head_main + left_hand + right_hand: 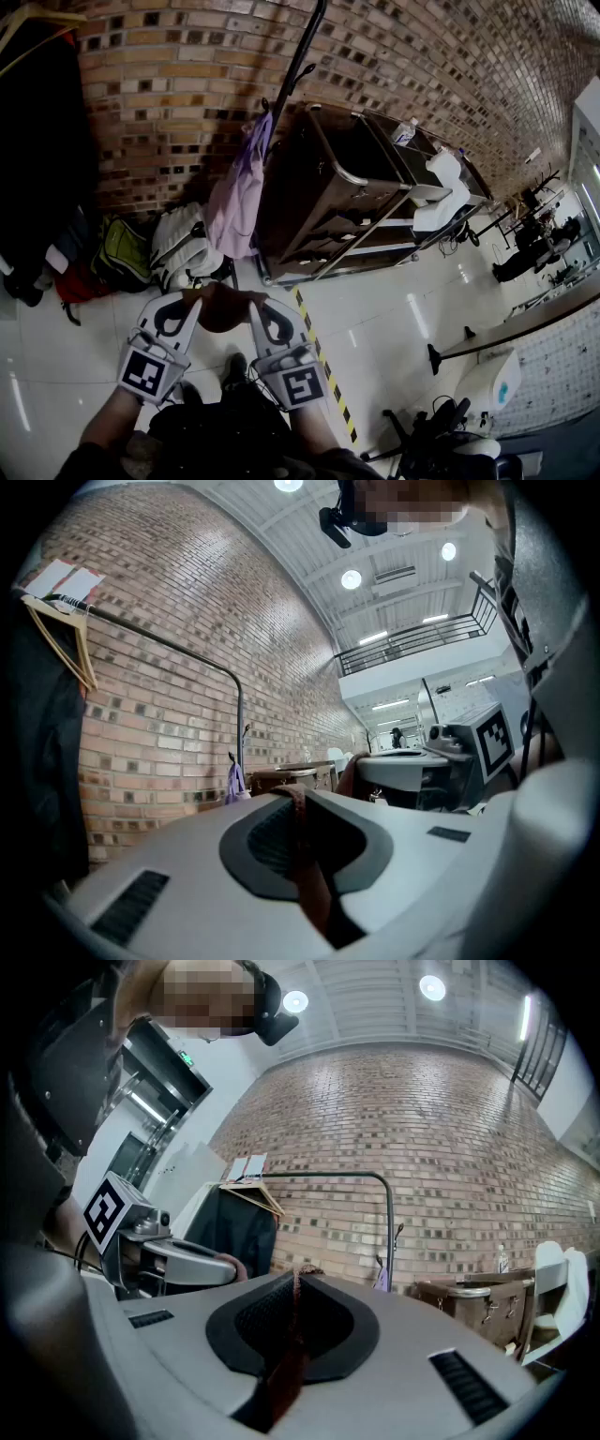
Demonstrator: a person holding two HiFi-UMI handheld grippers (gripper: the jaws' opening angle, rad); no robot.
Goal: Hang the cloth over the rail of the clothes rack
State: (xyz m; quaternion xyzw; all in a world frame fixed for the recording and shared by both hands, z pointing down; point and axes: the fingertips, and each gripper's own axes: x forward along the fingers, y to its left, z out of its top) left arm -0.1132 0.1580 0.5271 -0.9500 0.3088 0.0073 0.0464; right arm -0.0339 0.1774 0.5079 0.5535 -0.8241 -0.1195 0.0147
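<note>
- Your left gripper (190, 302) is sitting on the left of the pair. Its fingers (178, 864) are pressing together and pinching one edge of the cloth (222, 307), with a reddish-brown strip running down between them.
- The cloth itself is hanging in a slack bunch between the two grippers, out in front of you above the floor and well short of the rack. It's sagging instead of holding any shape, so I'm guessing it's soft, light and floppy. Nothing fragile, but it's probably going to be folding on itself and swinging around.
- Your right gripper (255, 302) is doing the same job on the other side. Its fingers (403, 1372) are clamping shut on the opposite edge, with just a thin fold showing between them.
- Grip-wise, I'd say you're holding it in the right spots, out at the edges. With only a thin bit of fabric in each pinch, it could be slipping out if you're tugging hard. Spreading the grippers apart should be flattening it out for draping.
- The rail (319, 1177) of the clothes rack is waiting ahead by the brick wall. A dark coat (234, 1232) is hanging at its left end and a lilac garment (239, 187) is hanging by the upright.
</note>
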